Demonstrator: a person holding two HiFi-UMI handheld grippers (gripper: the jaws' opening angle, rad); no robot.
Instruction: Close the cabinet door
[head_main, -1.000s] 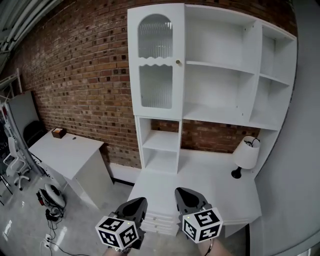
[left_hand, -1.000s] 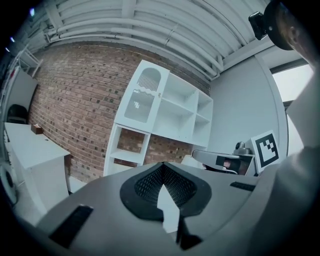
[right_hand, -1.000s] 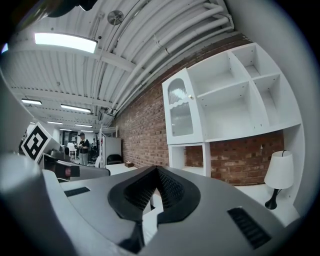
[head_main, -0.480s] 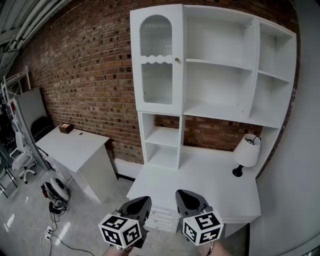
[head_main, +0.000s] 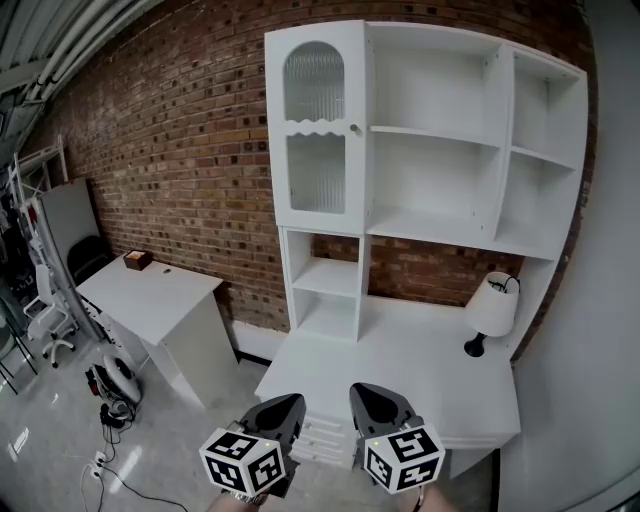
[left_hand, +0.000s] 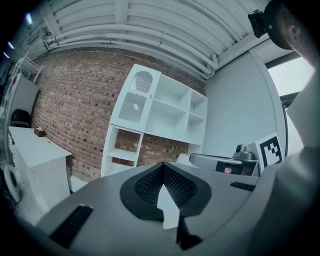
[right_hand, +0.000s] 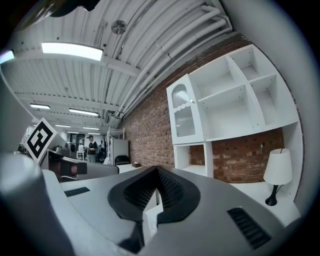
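Nearest: you are holding the left gripper (head_main: 280, 405) and the right gripper (head_main: 370, 397) low and side by side, both pointing level at the furniture. In the left gripper view the fingers (left_hand: 149, 184) are meeting at their tips with nothing between them. In the right gripper view the fingers (right_hand: 136, 192) are likewise pressed together and carrying nothing. Neither gripper is touching anything.

Middle: the white tabletop (head_main: 400, 350) is lying just beyond the grippers, with a small lamp (head_main: 492, 310) standing near its right rear corner.

Far: the cabinet door (head_main: 316, 130), white with ribbed glass panes, is sitting at the upper left of the shelf unit, with its knob (head_main: 353, 128) on the right edge beside the open shelves (head_main: 440, 130). From here it is looking flush with the cabinet front. Whether a slight gap is remaining at the knob edge, I cannot tell. The brick wall (head_main: 180, 150) is running behind it all.

Step, as a judgement: you are standing well apart from the door, so no contact is under way. The closing is looking done or all but done.

Next move, if a gap is remaining: you are needing to step in, raise one gripper with its fingers together to the knob edge, and push the door flat until it seats.
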